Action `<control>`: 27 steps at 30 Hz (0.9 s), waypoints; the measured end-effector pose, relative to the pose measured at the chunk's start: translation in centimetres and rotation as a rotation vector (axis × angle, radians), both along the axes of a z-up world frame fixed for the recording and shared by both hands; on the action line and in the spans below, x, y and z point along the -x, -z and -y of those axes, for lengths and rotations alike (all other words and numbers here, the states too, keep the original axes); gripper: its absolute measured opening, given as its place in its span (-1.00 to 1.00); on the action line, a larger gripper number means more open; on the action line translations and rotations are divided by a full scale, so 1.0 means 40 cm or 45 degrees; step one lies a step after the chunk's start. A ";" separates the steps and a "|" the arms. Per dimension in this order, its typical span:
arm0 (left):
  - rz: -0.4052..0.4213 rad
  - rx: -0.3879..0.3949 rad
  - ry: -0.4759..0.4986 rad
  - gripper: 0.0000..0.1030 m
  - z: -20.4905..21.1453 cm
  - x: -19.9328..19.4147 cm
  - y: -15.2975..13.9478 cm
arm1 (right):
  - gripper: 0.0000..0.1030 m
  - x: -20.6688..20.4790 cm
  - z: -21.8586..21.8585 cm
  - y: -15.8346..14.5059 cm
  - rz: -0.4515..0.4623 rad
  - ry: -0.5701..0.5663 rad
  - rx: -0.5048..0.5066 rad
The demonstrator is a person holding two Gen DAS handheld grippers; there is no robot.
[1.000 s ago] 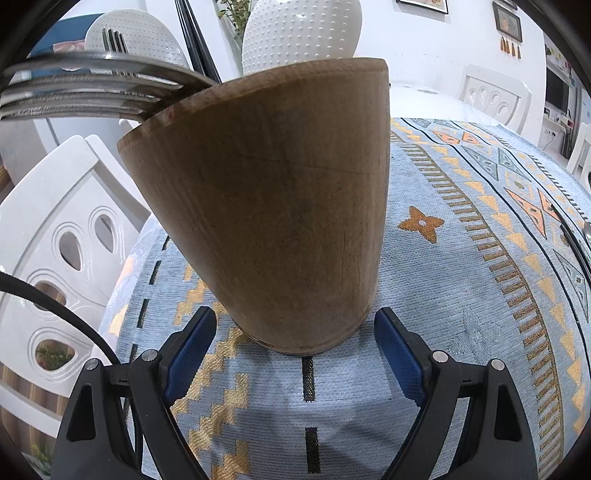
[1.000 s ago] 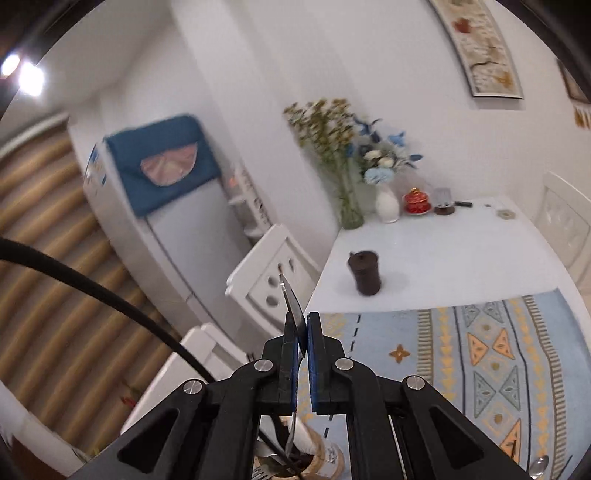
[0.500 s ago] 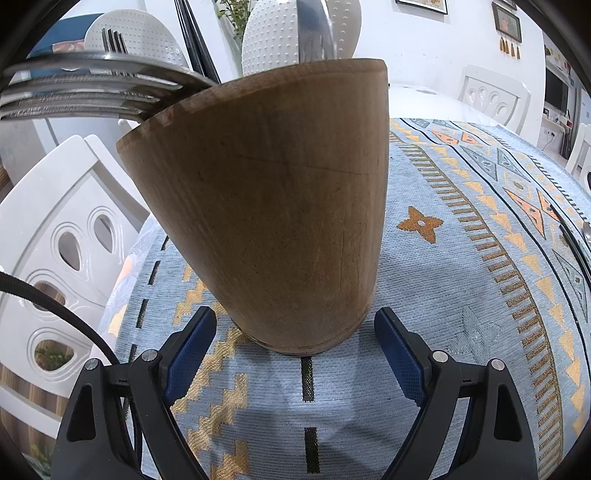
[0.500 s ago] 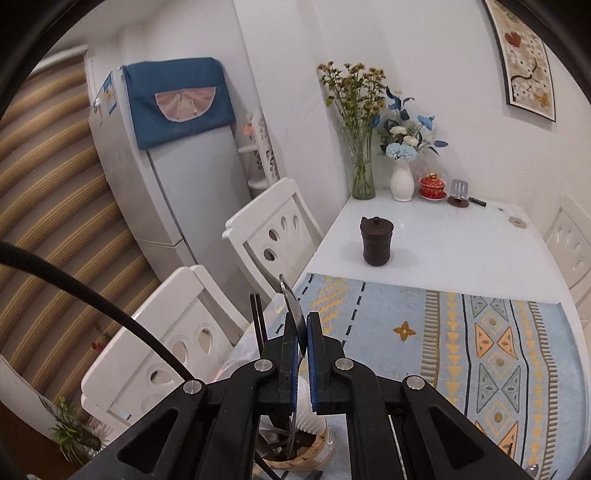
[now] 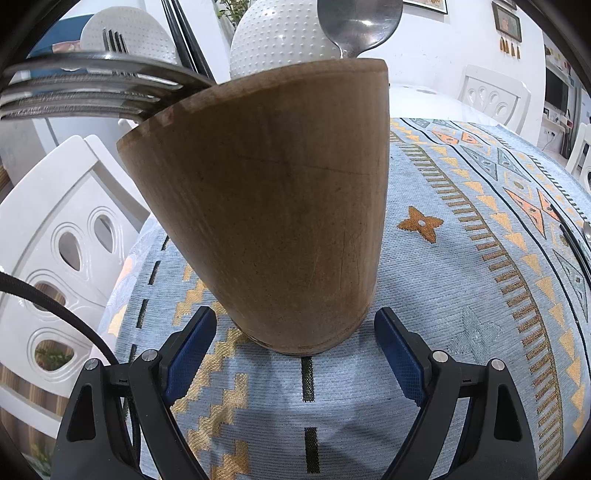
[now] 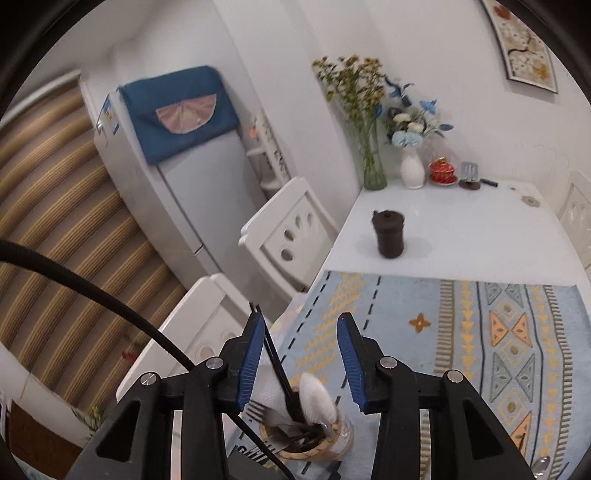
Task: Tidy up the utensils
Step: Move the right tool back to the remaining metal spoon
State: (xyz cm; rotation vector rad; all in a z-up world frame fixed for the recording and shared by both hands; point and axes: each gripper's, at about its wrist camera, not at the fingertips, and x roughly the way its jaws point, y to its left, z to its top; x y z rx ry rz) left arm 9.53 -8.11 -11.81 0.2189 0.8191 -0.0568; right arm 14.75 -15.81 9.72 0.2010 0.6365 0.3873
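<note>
Your right gripper (image 6: 301, 358) has its jaws opening at this moment, and nothing sits between the blue pads; it hangs directly above the wooden utensil holder (image 5: 273, 206), looking down into its mouth. Your left gripper (image 5: 295, 354) is spread to a middling width, one pad on each side of the holder's base. Neither pad presses the wood; small gaps show on both sides, so you are bracketing the holder, not clamping it.

Inside the holder, a metal spoon (image 5: 356, 26) stands bowl-up at the far right of the rim, just beside a white dotted ladle (image 5: 280, 40). Forks (image 5: 92, 88) lean out over the rim's left side, and black chopsticks (image 5: 184, 37) rise behind them. From above, the right wrist view shows the same cluster packed into the holder.

Judging from this, most of the sorting is done: the holder is already well filled, and the spoon appears to have just gone in. Something is left, though. Well to the right of the holder, at the far edge of the patterned table runner (image 5: 461, 295), a thin dark utensil (image 5: 572, 243) lies on the cloth, and another spoon bowl (image 6: 541, 463) peeks in at the bottom right corner of the right wrist view. You probably need to collect those next.
</note>
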 end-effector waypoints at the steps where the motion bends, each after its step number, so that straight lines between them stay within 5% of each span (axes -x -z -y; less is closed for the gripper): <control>1: 0.000 0.000 -0.001 0.69 0.000 0.000 0.000 | -0.22 0.000 0.008 -0.005 0.001 0.011 -0.002; 14: 0.001 -0.004 0.001 0.69 0.004 0.004 0.000 | -0.12 0.059 0.224 0.082 -0.166 0.309 0.072; 23: 0.001 -0.006 -0.002 0.69 0.000 0.002 0.002 | -0.10 0.126 0.442 0.205 -0.424 0.619 0.197; 27: 0.002 -0.009 -0.002 0.69 -0.002 0.001 0.003 | -0.10 0.148 0.563 0.278 -0.601 0.739 0.095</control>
